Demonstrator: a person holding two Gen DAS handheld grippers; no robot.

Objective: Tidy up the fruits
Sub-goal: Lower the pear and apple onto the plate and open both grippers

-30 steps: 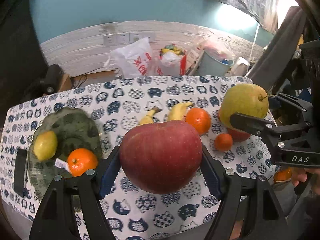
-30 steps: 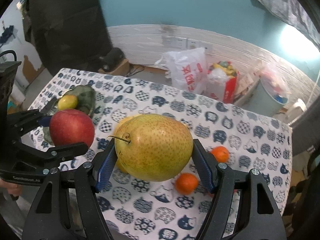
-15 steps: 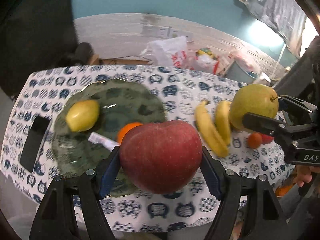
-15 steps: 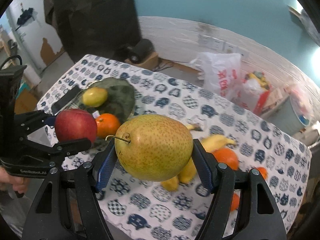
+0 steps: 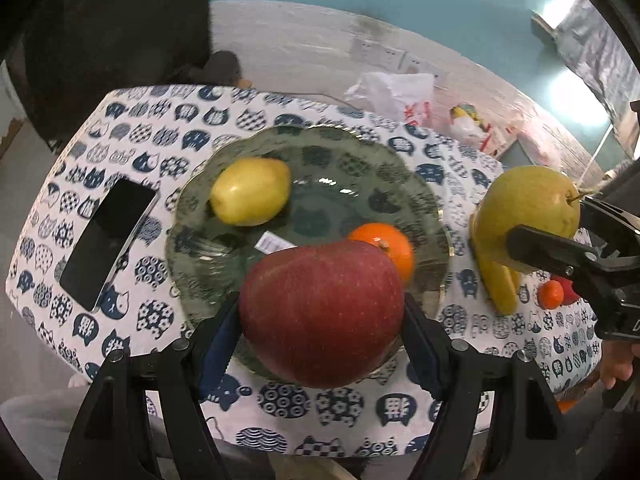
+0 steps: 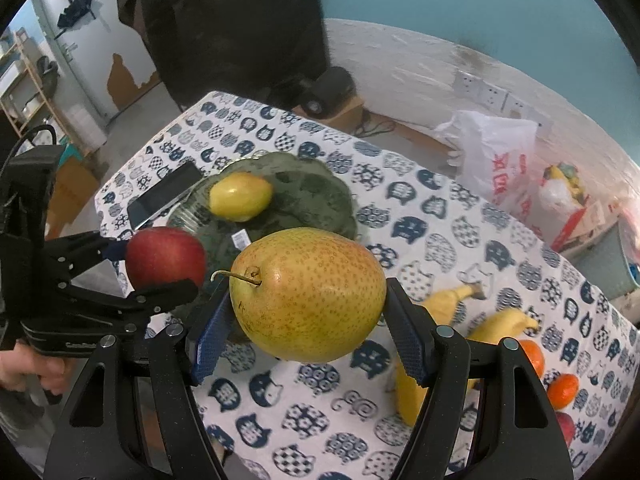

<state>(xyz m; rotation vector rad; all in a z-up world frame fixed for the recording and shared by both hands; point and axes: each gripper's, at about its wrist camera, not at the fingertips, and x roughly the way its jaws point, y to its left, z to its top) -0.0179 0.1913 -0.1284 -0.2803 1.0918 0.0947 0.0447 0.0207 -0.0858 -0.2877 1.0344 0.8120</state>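
- While both hands carry fruit, the left gripper [image 5: 322, 320] has its fingers clamped on the apple [image 5: 322, 312], above the near rim of the glass plate [image 5: 424, 200].
- The right gripper [image 6: 308, 320] is clamped on the pear [image 6: 308, 294], over the table [image 6: 440, 240] beside the plate.
- Next, I think, each fruit must be lowered onto a free spot.
- A lemon [image 5: 250, 191] and an orange [image 5: 386, 245] already occupy the plate; a phone [image 5: 106, 244] lies near the left edge.
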